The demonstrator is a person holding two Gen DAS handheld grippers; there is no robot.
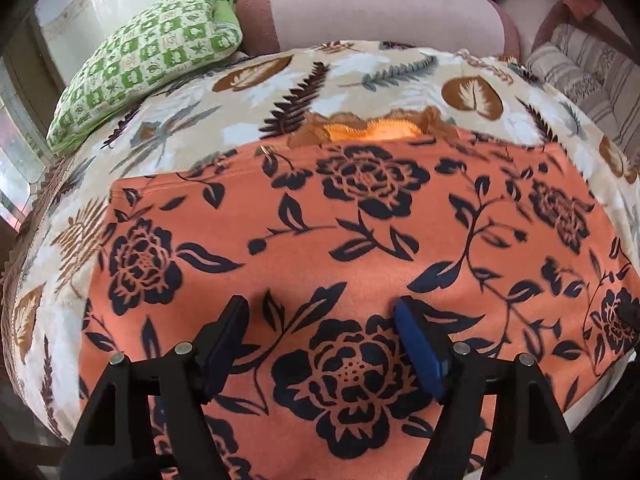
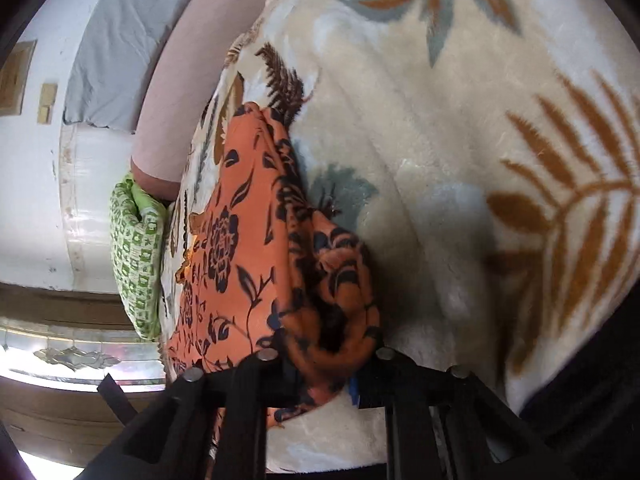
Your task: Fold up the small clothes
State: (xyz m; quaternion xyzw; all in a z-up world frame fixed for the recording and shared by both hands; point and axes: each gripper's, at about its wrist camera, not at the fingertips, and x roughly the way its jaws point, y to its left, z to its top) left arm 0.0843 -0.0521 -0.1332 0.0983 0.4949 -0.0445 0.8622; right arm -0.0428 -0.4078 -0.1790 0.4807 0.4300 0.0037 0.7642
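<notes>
Left wrist view, from the left: a green-and-white checked cushion (image 1: pixel 148 64) lies at the far left corner of the bed, resting on the cream leaf-print blanket (image 1: pixel 192 120) that covers it. Beside the cushion, along the far edge, lies a pink bolster (image 1: pixel 372 12). A striped cushion (image 1: pixel 576 76) sits at the far right.

The orange garment with black flowers (image 1: pixel 320 232) lies spread flat on the blanket, reaching from mid-bed to the near edge. A lighter orange lining (image 1: pixel 372 130) shows at its far edge, at the neckline.

The left gripper (image 1: pixel 320 312) stands over the near part of the garment. Its 2 fingers (image 1: pixel 420 344) are released and well apart; nothing is pinched between them, only the flat cloth lying below.

Right wrist view: the same garment (image 2: pixel 240 256) is gathered into a bunched fold at its side edge, the bulk running off toward the checked cushion (image 2: pixel 136 256). The right gripper (image 2: pixel 324 376) is clenched on that bunch; cloth bulges out above the jaws and hides the fingertips. To the right lies bare blanket (image 2: pixel 440 160).
</notes>
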